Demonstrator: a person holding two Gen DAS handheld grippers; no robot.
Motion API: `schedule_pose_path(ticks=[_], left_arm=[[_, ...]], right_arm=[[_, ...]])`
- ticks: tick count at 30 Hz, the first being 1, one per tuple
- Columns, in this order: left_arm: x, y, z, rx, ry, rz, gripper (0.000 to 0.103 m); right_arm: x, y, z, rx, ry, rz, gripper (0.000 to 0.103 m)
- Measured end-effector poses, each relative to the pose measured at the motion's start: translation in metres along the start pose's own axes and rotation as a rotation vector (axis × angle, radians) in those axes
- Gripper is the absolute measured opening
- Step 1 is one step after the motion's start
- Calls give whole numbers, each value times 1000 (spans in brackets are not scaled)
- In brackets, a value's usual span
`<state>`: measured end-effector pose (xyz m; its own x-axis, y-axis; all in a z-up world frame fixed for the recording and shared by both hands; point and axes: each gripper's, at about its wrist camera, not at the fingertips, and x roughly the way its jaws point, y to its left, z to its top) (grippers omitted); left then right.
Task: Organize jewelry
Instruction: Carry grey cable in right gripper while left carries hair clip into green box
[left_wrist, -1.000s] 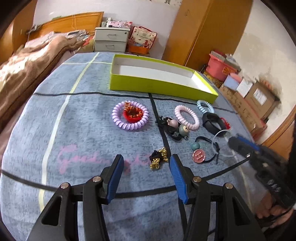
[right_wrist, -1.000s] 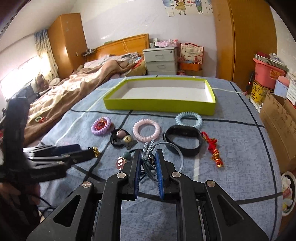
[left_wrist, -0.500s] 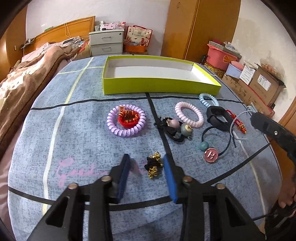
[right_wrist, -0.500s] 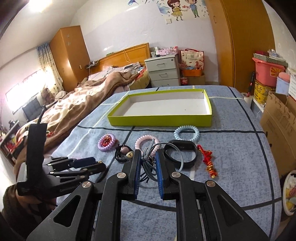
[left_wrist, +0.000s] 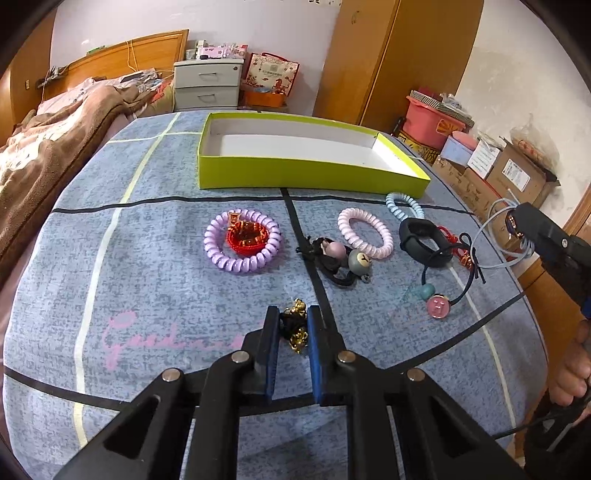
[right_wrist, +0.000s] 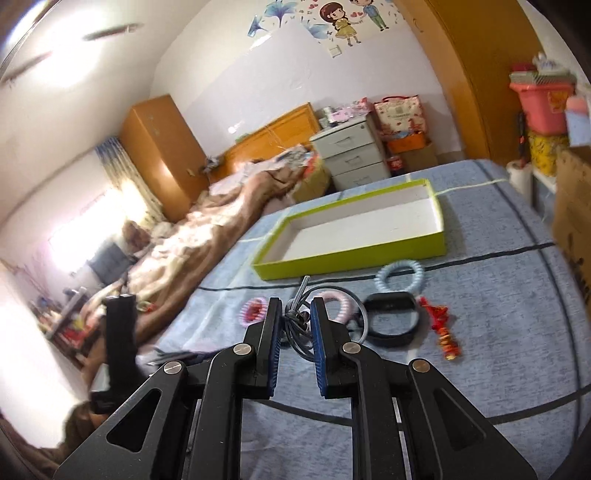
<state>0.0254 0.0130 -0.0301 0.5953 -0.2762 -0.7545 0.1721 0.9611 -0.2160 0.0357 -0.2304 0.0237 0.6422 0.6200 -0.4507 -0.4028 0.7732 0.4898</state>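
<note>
Gold-bell hair tie (left_wrist: 294, 326) between left claw (left_wrist: 291, 325) pads.

Left claw (left_wrist: 291, 325): matte black angular frame with triangular cut-outs, silver round screw heads at the pivots, blue ribbed pads on the inner finger faces. Right claw (right_wrist: 298, 321): same build, same blue pads. Right hand (left_wrist: 570, 369): bare skin, fingers curled round a black handle, thin black cable below.
</note>
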Motion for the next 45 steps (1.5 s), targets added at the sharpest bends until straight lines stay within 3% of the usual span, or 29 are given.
schedule_pose_path(ticks=[3, 9, 13, 22, 28, 32, 36, 45], left_arm=[[1, 0, 0, -13, -1, -10, 15], [1, -2, 1, -6, 2, -10, 15], [2, -3, 1, -5, 3, -12, 15], [4, -2, 2, -5, 6, -15, 15], [4, -4, 1, -1, 6, -19, 15], [4, -6, 1, 8, 6, -21, 15], [2, -6, 3, 4, -4, -24, 15], [-10, -4, 27, 18, -42, -20, 15]], right_arm=[[4, -5, 0, 49, 35, 71, 16], [17, -10, -17, 55, 115, 46, 16], [25, -2, -32, -18, 204, -8, 16], [15, 5, -49, -198, 298, -166, 16], [-2, 3, -60, -217, 339, -156, 16], [-22, 9, -48, -196, 268, -105, 16], [-30, 14, -26, -205, 192, -114, 16], [-16, 7, 9, -170, 119, -166, 16]])
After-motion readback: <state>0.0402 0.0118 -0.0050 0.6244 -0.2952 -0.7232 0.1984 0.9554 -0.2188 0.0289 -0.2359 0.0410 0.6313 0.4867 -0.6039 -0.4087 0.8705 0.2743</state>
